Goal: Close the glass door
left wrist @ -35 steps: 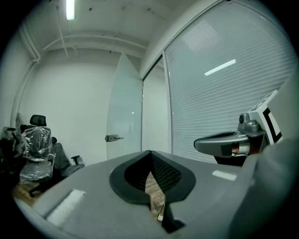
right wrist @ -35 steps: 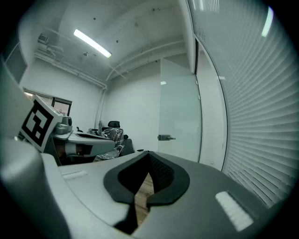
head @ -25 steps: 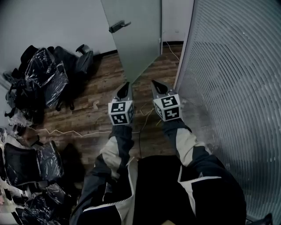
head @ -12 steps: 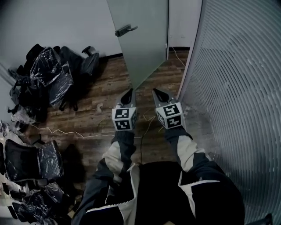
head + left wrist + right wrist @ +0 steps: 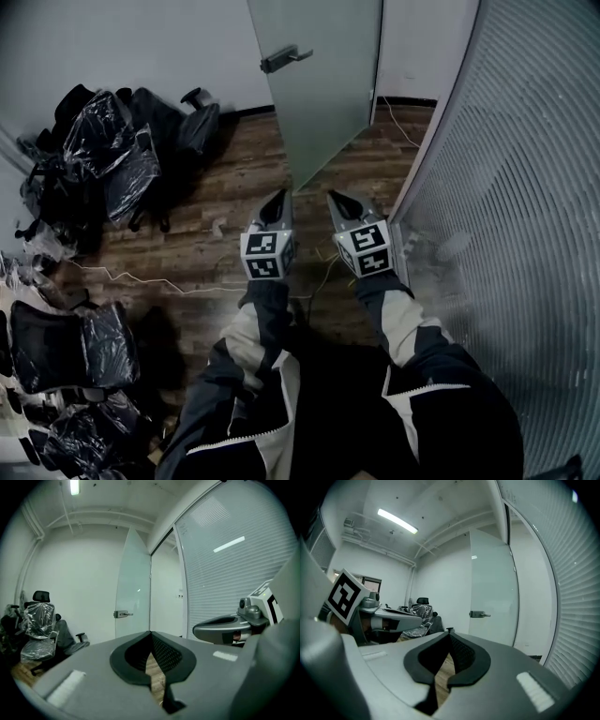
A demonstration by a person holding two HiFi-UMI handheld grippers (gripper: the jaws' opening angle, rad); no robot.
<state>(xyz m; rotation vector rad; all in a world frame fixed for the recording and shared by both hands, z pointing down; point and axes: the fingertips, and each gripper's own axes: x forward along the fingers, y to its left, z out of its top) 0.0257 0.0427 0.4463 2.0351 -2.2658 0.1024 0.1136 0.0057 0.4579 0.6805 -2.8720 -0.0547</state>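
A frosted glass door (image 5: pixel 323 84) stands open, swung into the room, with a metal lever handle (image 5: pixel 284 58) on its left face. The same door (image 5: pixel 133 590) and handle (image 5: pixel 123 614) show ahead in the left gripper view, and the door (image 5: pixel 493 588) with its handle (image 5: pixel 479 614) in the right gripper view. My left gripper (image 5: pixel 276 200) and right gripper (image 5: pixel 336 199) are side by side, both shut and empty, pointing at the door's lower edge but short of it.
A striped glass partition (image 5: pixel 525 187) runs along the right. Plastic-wrapped office chairs (image 5: pixel 122 150) crowd the left wall, more chairs (image 5: pixel 66 347) sit at lower left. A thin cable (image 5: pixel 159 281) trails over the wooden floor (image 5: pixel 225 216).
Both grippers and the person have advanced toward the door, which now sits nearer and further right in the head view. Both stay shut.
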